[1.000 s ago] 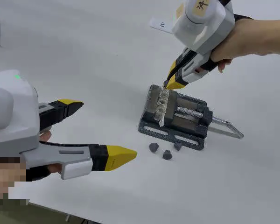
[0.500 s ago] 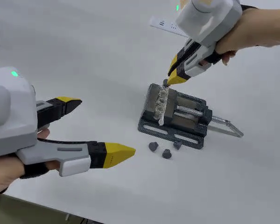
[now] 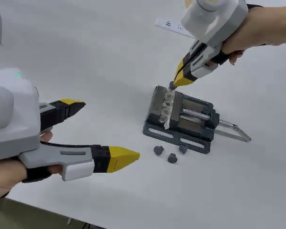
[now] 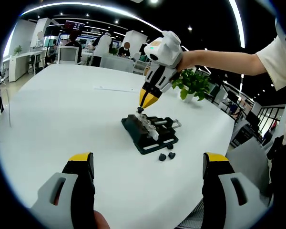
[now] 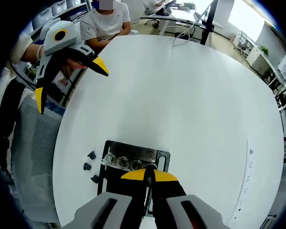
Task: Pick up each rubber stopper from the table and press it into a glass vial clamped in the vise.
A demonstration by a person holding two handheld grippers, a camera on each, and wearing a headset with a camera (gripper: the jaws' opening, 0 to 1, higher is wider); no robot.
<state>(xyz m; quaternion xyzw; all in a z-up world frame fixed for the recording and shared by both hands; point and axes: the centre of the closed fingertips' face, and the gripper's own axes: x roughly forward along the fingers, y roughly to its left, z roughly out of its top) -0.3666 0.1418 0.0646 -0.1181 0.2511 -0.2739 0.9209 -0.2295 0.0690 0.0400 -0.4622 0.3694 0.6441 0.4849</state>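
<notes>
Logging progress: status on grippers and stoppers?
Right gripper shut on stopper, over end vial in vise. Left gripper open, off to the side. Three stoppers loose beside vise. Path clear.

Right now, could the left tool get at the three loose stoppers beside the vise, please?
Probably yes: the left tool is open, only bare table lies between it and the loose stoppers, and the right tool sits over the vise, off that path.

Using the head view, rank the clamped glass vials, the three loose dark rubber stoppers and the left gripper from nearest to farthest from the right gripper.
1. Clear glass vials, in the black vise just below the right gripper.
2. Loose dark rubber stoppers, on the table beside the vise.
3. Left gripper, far left.
</notes>
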